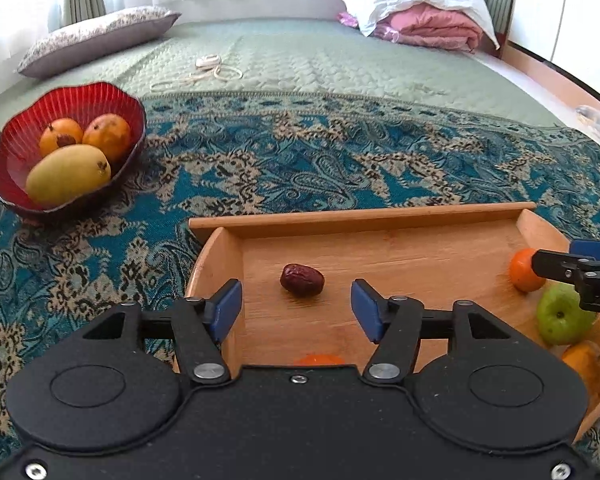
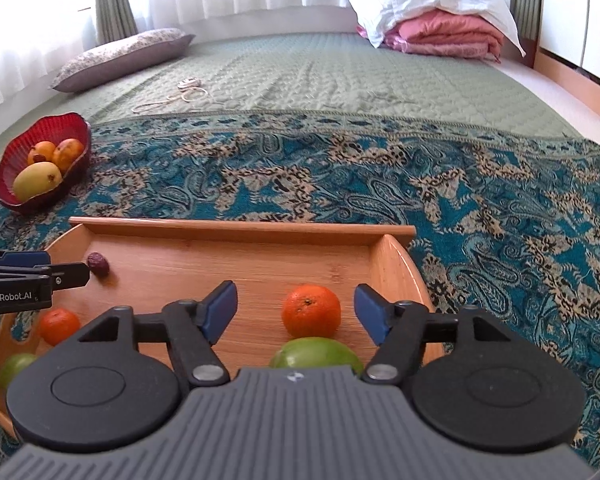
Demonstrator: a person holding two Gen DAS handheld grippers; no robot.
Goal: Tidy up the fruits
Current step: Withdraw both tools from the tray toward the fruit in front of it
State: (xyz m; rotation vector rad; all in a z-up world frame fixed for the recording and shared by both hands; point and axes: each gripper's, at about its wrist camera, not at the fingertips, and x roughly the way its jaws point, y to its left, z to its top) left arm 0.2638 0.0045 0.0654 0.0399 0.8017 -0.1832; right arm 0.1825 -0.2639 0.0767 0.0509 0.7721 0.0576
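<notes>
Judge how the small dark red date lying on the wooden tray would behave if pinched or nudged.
The date looks small and wrinkled, so it is probably light and slightly soft under the pads. Its oblong shape, lying on its side, suggests it would rock or skid on the smooth tray floor rather than roll far. Being so low, it may slip out unless pinched close to the floor.

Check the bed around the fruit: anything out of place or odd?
A loose white cable with its small plug lies coiled on the green quilted bedspread, beyond the red ribbed glass bowl. It is unrelated to the fruit; nothing is spilled or damaged.
</notes>
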